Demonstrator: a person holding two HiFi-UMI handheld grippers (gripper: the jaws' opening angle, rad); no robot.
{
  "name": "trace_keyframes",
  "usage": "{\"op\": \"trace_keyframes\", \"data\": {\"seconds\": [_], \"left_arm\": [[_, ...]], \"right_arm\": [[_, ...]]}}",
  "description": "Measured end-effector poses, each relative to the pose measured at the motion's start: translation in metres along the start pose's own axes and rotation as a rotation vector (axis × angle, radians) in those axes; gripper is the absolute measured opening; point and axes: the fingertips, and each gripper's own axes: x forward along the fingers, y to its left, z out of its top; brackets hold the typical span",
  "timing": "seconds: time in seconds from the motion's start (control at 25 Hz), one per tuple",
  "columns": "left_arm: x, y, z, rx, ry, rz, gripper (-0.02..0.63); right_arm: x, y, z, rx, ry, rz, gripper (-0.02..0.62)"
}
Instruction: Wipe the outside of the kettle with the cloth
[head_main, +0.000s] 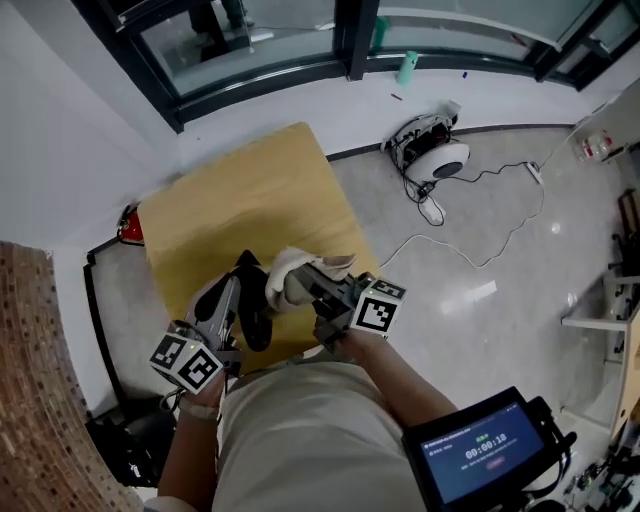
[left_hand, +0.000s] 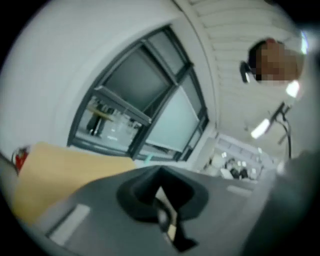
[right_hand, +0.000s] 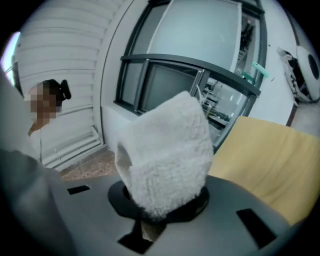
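A white fluffy cloth (right_hand: 167, 150) bulges out from between the jaws of my right gripper (right_hand: 160, 212), which is shut on it. In the head view the cloth (head_main: 290, 272) hangs over the near edge of the yellow table (head_main: 250, 195), in front of the right gripper (head_main: 312, 288). My left gripper (head_main: 228, 298) sits just left of it, with a dark object (head_main: 252, 310) between the two; I cannot tell whether that is the kettle. In the left gripper view the left gripper (left_hand: 162, 202) has its jaws closed together, and no kettle shows there.
A white round device (head_main: 437, 158) with tangled cables lies on the tiled floor to the right. A red item (head_main: 130, 228) sits by the table's left corner. A brick wall (head_main: 35, 380) stands at left, windows at the back, and a tablet (head_main: 480, 450) at lower right.
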Motion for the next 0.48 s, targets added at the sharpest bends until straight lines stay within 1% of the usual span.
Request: {"op": "trace_keyframes", "data": {"seconds": [0.04,0.08,0.12,0.16,0.2,0.24,0.28,0.32,0.36,0.4,0.44,0.48], "left_arm": [[0.009,-0.005,0.000,0.128,0.045,0.001,-0.011],[0.018,-0.009,-0.003,0.241,0.104,0.004,-0.011],[0.024,-0.012,-0.008,0.329,0.164,0.012,-0.011],[0.028,-0.014,-0.014,0.394,0.215,0.024,-0.003],[0.029,-0.017,-0.018,0.449,0.252,0.033,-0.003],[0.028,-0.022,-0.023,0.506,0.277,0.037,-0.003],[0.026,-0.027,-0.026,0.562,0.292,0.034,-0.003],[0.024,-0.032,-0.028,0.604,0.295,0.029,-0.003],[0.023,-0.034,-0.028,0.619,0.288,0.023,-0.003],[0.021,-0.034,-0.027,0.606,0.273,0.017,-0.003],[0.019,-0.031,-0.024,0.574,0.255,0.013,-0.003],[0.018,-0.028,-0.021,0.537,0.240,0.009,-0.003]], "right_arm": [[0.007,-0.015,-0.007,0.008,0.034,-0.040,0.067],[0.013,-0.041,-0.024,-0.002,0.115,-0.127,0.068],[0.014,-0.077,-0.046,-0.024,0.225,-0.251,0.068],[0.013,-0.112,-0.068,-0.037,0.334,-0.377,0.069],[0.013,-0.135,-0.084,-0.032,0.409,-0.454,0.067],[0.018,-0.135,-0.086,-0.024,0.424,-0.438,0.067],[0.027,-0.108,-0.075,-0.045,0.385,-0.326,0.067],[0.037,-0.066,-0.058,-0.108,0.323,-0.160,0.068],[0.044,-0.026,-0.042,-0.185,0.270,-0.004,0.068],[0.046,-0.006,-0.035,-0.235,0.245,0.075,0.067],[0.044,-0.016,-0.040,-0.240,0.258,0.040,0.068],[0.038,-0.053,-0.054,-0.196,0.311,-0.091,0.067]]}}
